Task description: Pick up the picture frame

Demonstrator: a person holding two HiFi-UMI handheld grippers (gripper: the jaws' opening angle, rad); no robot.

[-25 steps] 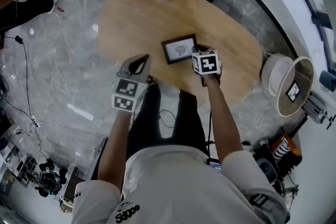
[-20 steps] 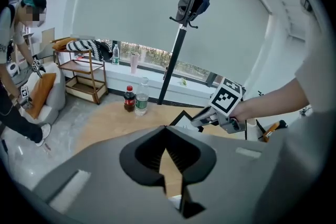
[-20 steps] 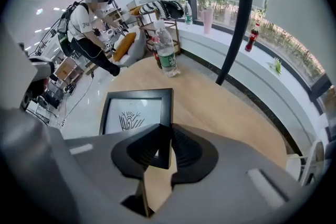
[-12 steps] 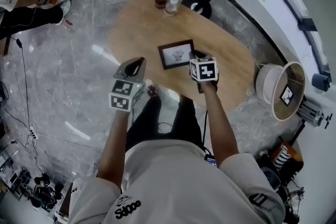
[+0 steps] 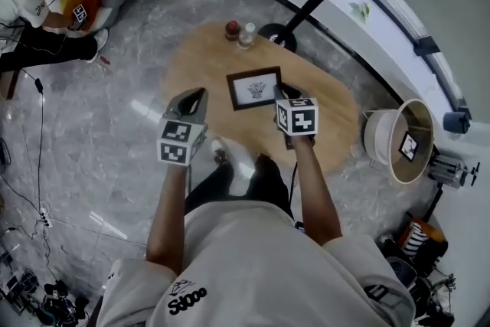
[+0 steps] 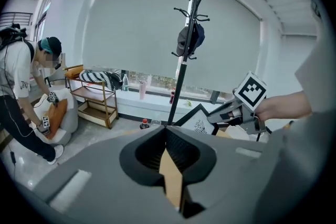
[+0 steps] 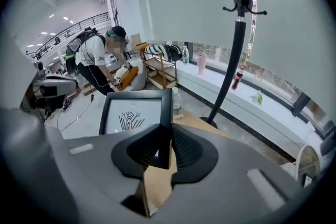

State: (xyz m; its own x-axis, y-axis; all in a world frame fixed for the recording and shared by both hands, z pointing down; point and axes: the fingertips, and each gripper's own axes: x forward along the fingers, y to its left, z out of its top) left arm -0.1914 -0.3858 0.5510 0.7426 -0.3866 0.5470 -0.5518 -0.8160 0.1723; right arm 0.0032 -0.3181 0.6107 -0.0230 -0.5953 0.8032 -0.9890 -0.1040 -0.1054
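Gripping the picture frame (image 5: 253, 88) by the middle of its right edge, the right gripper (image 5: 279, 94) has its jaws closed on the black moulding. The right gripper view shows the pads pinching that edge while the frame (image 7: 134, 115) stands up from them, its white sheet with a line drawing of a plant facing the camera. From the left gripper view the frame (image 6: 201, 121) hangs tilted in the air, one corner upward, off the tabletop. In the head view it sits over the middle of the oval wooden table (image 5: 337, 119).

The left gripper (image 5: 193, 99) hovers at the table's left edge, apart from the frame. Its jaws (image 6: 166, 128) meet at the tips with nothing between them.

Two bottles stand together at the table's far edge: a red-capped bottle (image 5: 232, 30) with dark liquid, and touching or just beside it a clear bottle (image 5: 246, 35) whose contents I cannot make out. The black round base of a coat stand (image 5: 276, 34) lies just beside that far edge.

Off the table's right end, a white round basket (image 5: 383, 135) lies tipped on its side, a small dark-edged square thing (image 5: 408, 145) inside it.
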